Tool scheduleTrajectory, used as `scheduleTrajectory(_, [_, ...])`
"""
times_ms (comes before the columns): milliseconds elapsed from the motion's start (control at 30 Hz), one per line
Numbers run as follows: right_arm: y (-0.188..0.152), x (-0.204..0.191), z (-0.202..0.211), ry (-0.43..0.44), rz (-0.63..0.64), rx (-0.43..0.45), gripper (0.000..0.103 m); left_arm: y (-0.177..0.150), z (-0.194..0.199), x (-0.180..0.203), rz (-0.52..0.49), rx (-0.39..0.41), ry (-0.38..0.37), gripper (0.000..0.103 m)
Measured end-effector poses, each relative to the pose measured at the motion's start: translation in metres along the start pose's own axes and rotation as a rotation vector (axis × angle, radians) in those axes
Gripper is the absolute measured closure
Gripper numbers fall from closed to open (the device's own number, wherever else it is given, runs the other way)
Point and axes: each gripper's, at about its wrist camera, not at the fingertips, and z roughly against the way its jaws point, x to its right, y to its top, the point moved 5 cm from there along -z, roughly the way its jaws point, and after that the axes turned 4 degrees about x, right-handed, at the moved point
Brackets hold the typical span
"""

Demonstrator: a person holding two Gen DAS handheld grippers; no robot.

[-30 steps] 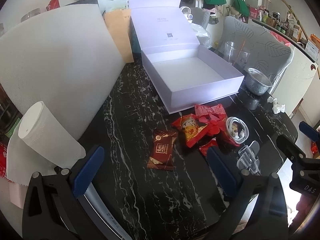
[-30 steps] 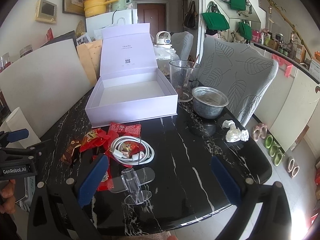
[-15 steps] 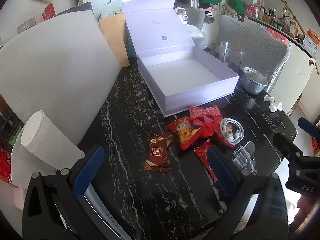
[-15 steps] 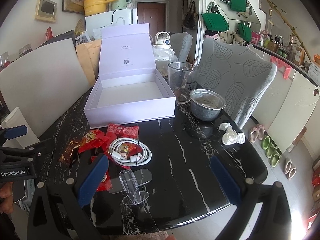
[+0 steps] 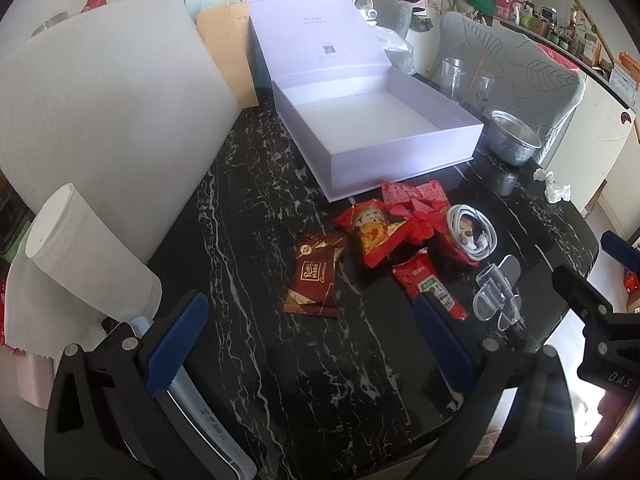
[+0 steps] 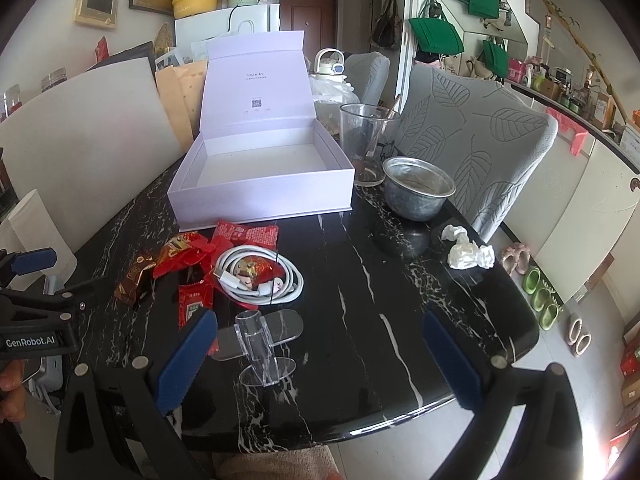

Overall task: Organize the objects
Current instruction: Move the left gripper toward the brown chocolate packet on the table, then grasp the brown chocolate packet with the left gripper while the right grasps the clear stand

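Note:
An open lilac box with its lid up stands on the black marble table. In front of it lie a brown chocolate packet, several red snack packets, a ketchup sachet, a coiled white cable and a clear plastic stand. My left gripper is open and empty, near the table's front edge before the chocolate. My right gripper is open and empty, above the stand.
A white foam board and a paper roll stand on the left. A glass jug, a metal bowl, crumpled tissue and a grey chair are on the right.
Both grippers have drawn back slightly from the table; the objects look a bit farther away. Nothing on the table has moved and both grippers stay open.

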Motion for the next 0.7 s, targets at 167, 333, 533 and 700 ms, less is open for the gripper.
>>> scheduleTrajectory(167, [-0.013,-0.003,-0.002,0.024,0.009,-0.006,0.000,-0.012,-0.004,-0.005,0.011,-0.021,0.019,0.000])
scheduleTrajectory(333, [-0.025,-0.006,-0.008,0.046,0.031,-0.008,0.000,-0.026,-0.013,-0.011,0.035,-0.060,0.018,0.000])
scheduleTrajectory(533, [-0.031,-0.013,-0.016,0.104,0.023,0.000,0.000,-0.031,-0.019,-0.016,0.068,-0.064,0.016,0.000])
scheduleTrajectory(700, [-0.033,-0.022,-0.026,0.127,0.049,0.010,0.001,-0.029,-0.026,-0.015,0.059,-0.073,0.023,0.000])
